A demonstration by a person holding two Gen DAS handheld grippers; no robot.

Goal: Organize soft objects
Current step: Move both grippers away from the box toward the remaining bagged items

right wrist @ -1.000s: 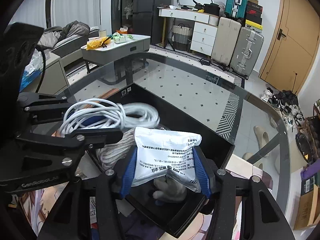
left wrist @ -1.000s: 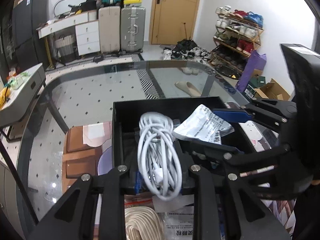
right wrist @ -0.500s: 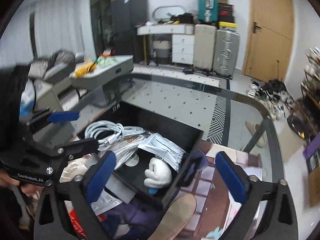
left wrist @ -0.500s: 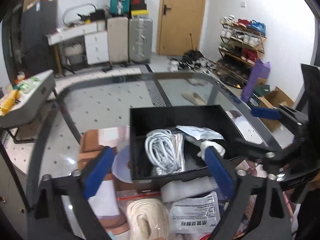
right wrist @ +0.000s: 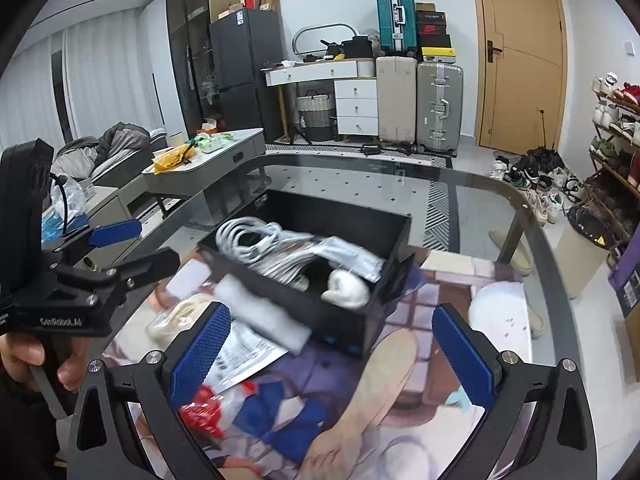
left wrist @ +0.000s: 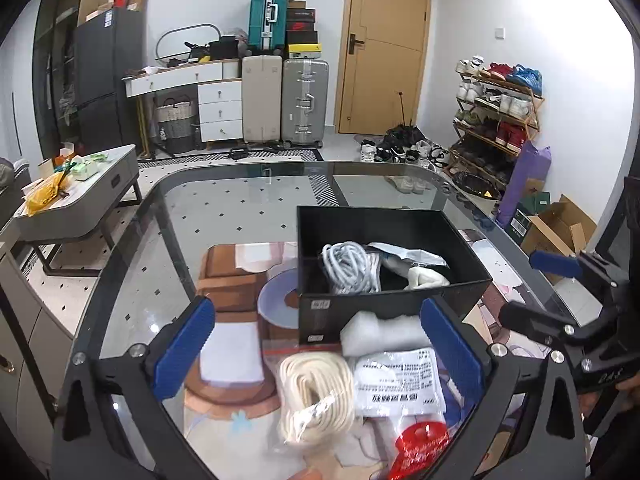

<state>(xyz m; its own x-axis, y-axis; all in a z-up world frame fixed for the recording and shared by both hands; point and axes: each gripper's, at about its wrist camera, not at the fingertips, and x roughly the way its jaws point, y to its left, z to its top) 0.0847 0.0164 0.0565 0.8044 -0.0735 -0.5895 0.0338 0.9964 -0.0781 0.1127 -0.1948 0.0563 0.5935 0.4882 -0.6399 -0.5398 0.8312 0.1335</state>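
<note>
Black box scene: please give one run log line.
left gripper: opening, empty | right gripper: open, empty | black box: cable, packet

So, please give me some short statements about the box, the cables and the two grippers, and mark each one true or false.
1. The white cable coil lies inside the black box. True.
2. The left gripper is clamped on the cream rope. False: its jaws are opening and nothing is pressed between them; the rope lies on the table below.
3. The right gripper holds a white packet. False: its jaws stand open and empty; one packet lies on the table, in front of the box.
4. The box stands on a glass table. True.
5. The box is empty. False: it holds the cable coil, a packet and a white soft object.
</note>
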